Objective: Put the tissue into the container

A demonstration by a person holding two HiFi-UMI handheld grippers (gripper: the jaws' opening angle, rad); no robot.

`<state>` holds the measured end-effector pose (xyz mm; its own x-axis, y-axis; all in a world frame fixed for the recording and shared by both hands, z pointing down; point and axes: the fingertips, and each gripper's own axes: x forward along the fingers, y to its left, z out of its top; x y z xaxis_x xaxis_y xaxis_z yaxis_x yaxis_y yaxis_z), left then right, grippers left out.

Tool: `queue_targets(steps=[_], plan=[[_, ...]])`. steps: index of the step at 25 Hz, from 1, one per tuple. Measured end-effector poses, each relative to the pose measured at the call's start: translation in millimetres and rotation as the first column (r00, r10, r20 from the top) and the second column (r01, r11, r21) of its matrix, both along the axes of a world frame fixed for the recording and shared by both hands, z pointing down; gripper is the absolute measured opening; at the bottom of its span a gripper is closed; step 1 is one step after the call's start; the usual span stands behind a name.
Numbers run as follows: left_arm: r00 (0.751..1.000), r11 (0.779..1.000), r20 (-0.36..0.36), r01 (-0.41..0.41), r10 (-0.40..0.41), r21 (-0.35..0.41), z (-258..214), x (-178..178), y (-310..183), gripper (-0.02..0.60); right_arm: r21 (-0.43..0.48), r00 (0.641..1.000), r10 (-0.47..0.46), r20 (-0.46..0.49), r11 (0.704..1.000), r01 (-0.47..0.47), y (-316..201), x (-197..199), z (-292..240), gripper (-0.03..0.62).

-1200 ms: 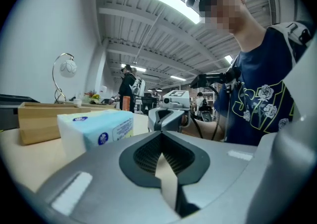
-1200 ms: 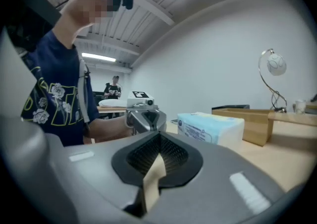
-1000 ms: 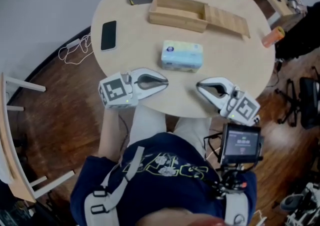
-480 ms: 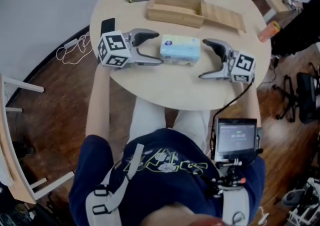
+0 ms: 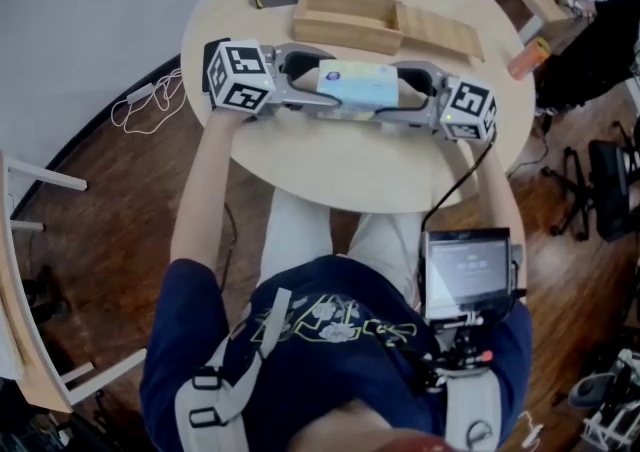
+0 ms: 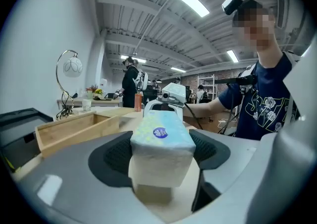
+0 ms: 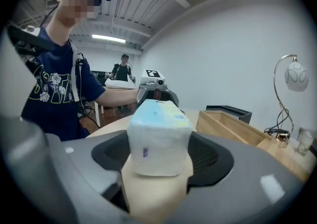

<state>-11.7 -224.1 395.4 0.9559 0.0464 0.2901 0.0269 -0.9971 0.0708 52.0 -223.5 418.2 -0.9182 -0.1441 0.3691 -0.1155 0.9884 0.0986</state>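
Left claw (image 5: 318,87) and right claw (image 5: 402,97), jaws just closing, each clamp one end of tissue pack (image 5: 357,83) from opposite sides. Pack lies flat on bench (image 5: 350,170), long axis running claw to claw, roughly parallel to wooden container (image 5: 345,18) just behind. Head view shows container's bare inside and wooden panel (image 5: 445,35) alongside. Gripper views show only its side wall, plus opposite claw at pack's far end.
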Motion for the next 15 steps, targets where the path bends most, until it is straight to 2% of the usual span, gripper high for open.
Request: queue_targets(steps=[4,9,12,15], plan=[[1.0,0.997,-0.013,0.015,-0.014,0.075,-55.3,-7.0,-15.8,0.365,0.075,1.0,-0.012,0.005,0.997,0.011,-17.8,-6.6,-59.2,0.347],[0.999,0.987,0.024,0.033,-0.037,0.154,-127.5,-13.3,-71.7,0.365,0.156,1.0,0.014,-0.025,0.988,-0.01,-73.8,-16.6,-129.0,0.347],[0.997,0.985,0.06,0.041,-0.051,0.17,-141.3,-11.9,-112.1,0.365,0.159,0.996,0.058,-0.06,0.986,-0.048,-119.0,-17.7,-137.4,0.347],[0.993,0.986,0.098,0.053,-0.069,0.158,-126.8,-11.2,-149.0,0.365,0.128,0.989,0.102,-0.109,0.988,-0.088,-157.4,-18.8,-119.6,0.347]])
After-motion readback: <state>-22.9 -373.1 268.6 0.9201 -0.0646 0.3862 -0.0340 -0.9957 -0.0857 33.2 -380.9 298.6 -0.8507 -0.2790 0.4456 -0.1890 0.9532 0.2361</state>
